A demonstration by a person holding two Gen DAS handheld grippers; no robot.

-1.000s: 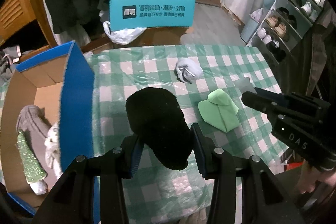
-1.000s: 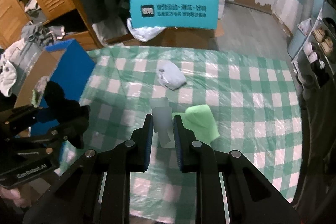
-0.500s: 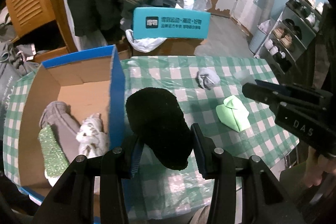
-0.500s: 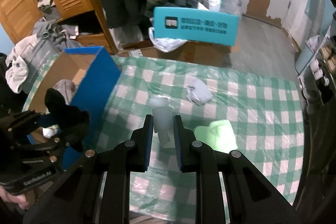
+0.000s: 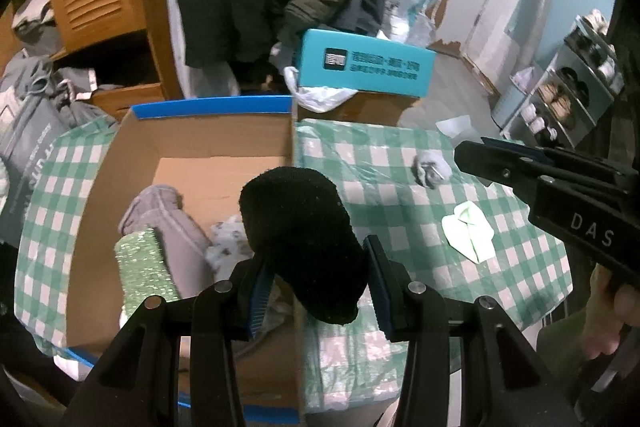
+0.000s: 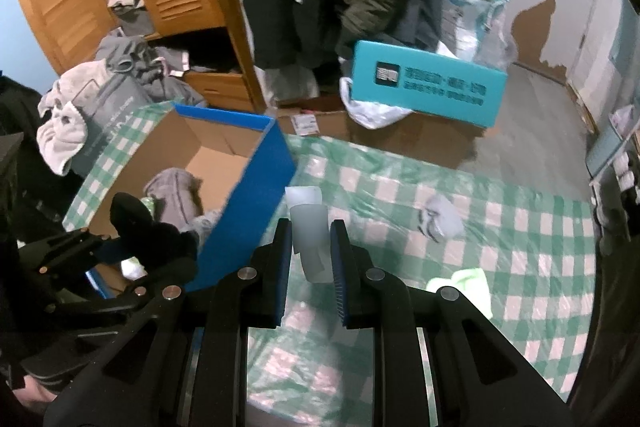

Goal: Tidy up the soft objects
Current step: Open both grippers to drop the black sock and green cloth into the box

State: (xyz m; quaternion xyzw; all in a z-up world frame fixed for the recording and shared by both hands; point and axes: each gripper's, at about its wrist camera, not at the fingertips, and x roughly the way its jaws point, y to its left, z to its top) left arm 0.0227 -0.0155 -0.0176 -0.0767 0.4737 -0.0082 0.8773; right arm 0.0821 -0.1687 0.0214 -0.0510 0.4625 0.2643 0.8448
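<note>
While L fingers (image 5: pixel 316 269) pinch black sock (image 5: pixel 300 235), R fingers (image 6: pixel 310 255) clamp white cloth (image 6: pixel 310 227).

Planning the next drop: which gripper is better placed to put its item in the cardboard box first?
Left. The left gripper holds the black sock over the cardboard box, above the items inside. The right gripper, shut on the white cloth, hangs over the checkered tablecloth outside the box's blue wall.
</note>
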